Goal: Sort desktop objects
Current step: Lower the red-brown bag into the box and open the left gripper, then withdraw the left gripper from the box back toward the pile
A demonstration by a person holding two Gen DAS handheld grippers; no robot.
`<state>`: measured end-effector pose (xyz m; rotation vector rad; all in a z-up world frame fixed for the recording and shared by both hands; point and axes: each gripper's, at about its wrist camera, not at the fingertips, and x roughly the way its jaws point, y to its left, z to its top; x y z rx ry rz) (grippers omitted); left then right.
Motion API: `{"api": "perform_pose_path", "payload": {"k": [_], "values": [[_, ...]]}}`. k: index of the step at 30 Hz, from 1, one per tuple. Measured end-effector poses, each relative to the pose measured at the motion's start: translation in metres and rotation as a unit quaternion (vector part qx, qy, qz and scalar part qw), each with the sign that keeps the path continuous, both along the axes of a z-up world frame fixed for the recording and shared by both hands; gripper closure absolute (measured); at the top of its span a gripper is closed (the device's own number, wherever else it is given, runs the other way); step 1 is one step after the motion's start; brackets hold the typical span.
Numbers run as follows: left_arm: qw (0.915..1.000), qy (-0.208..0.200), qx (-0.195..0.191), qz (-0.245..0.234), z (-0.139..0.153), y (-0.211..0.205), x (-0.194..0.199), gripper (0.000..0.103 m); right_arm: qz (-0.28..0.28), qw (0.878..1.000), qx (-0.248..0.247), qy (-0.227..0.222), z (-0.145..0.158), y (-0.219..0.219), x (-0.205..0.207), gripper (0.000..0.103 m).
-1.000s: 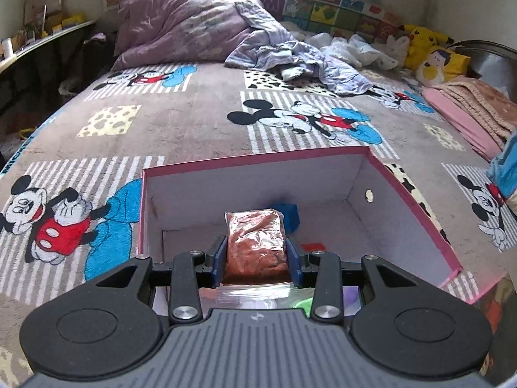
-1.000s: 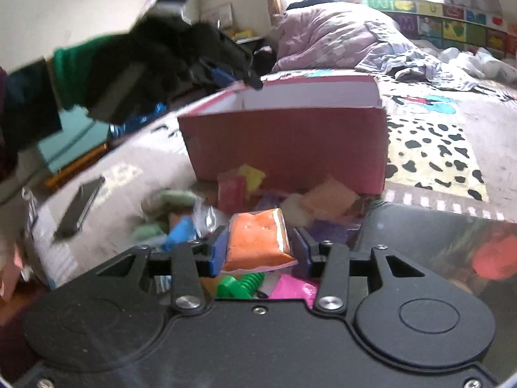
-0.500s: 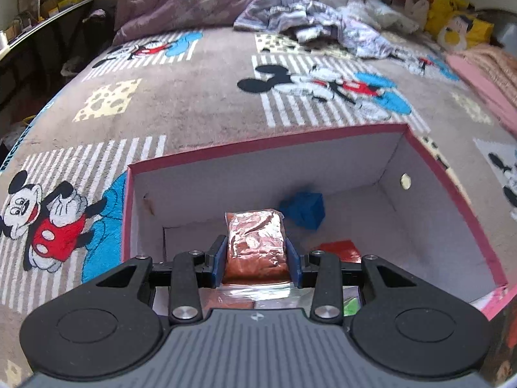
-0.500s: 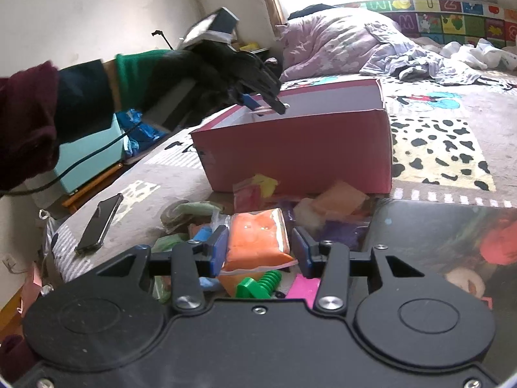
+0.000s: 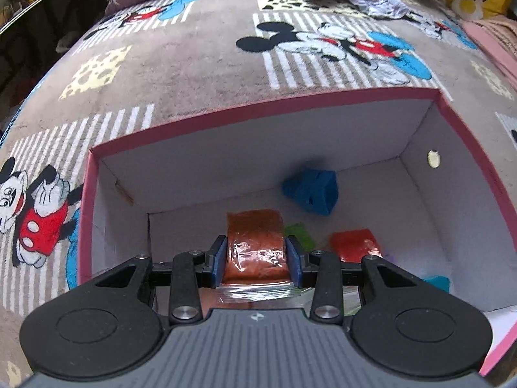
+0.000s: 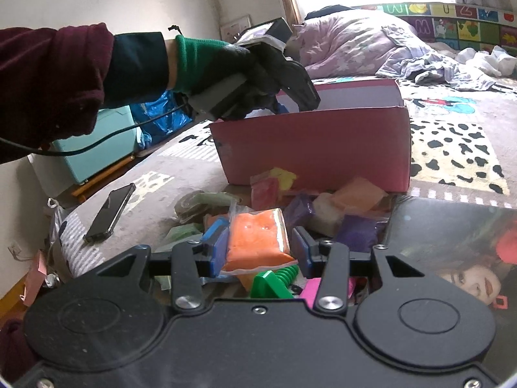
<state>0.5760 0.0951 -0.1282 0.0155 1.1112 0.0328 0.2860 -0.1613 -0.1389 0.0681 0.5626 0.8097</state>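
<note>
The left hand-held gripper [image 5: 255, 258] is grasping a clear plastic bag of reddish-brown clay [image 5: 255, 245] down inside the open pink cardboard box [image 5: 258, 110], while the right hand-held gripper [image 6: 260, 247] is sitting released around an orange clay bag [image 6: 255, 239] ahead of it, the box standing beyond.

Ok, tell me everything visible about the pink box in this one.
The pink box is open-topped cardboard, pink outside and along the rim, plain white inside, with a small round hole in one side wall. It stands upright on the Mickey Mouse blanket. Inside lie a blue block, a green piece and a red bag. The left gripper holds a reddish-brown bag down inside it.
</note>
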Motion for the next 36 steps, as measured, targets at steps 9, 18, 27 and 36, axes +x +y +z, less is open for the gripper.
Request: {"api": "perform_pose_path", "payload": {"k": [9, 18, 27, 36], "values": [[0.9997, 0.020, -0.007, 0.008, -0.006, 0.005, 0.005, 0.066, 0.001, 1.000, 0.001, 0.003, -0.003, 0.000, 0.001, 0.060], [0.9992, 0.033, -0.011, 0.018, -0.009, 0.007, 0.006, 0.054, 0.001, 1.000, -0.001, 0.003, -0.003, 0.001, 0.000, 0.060], [0.9996, 0.016, -0.010, 0.023, 0.003, 0.007, -0.001, 0.052, -0.001, 1.000, -0.004, -0.001, 0.000, 0.002, -0.002, 0.060], [0.9994, -0.028, 0.004, 0.019, 0.030, 0.005, -0.028, 0.052, -0.010, 1.000, -0.011, -0.002, 0.001, 0.005, -0.008, 0.060]]}}
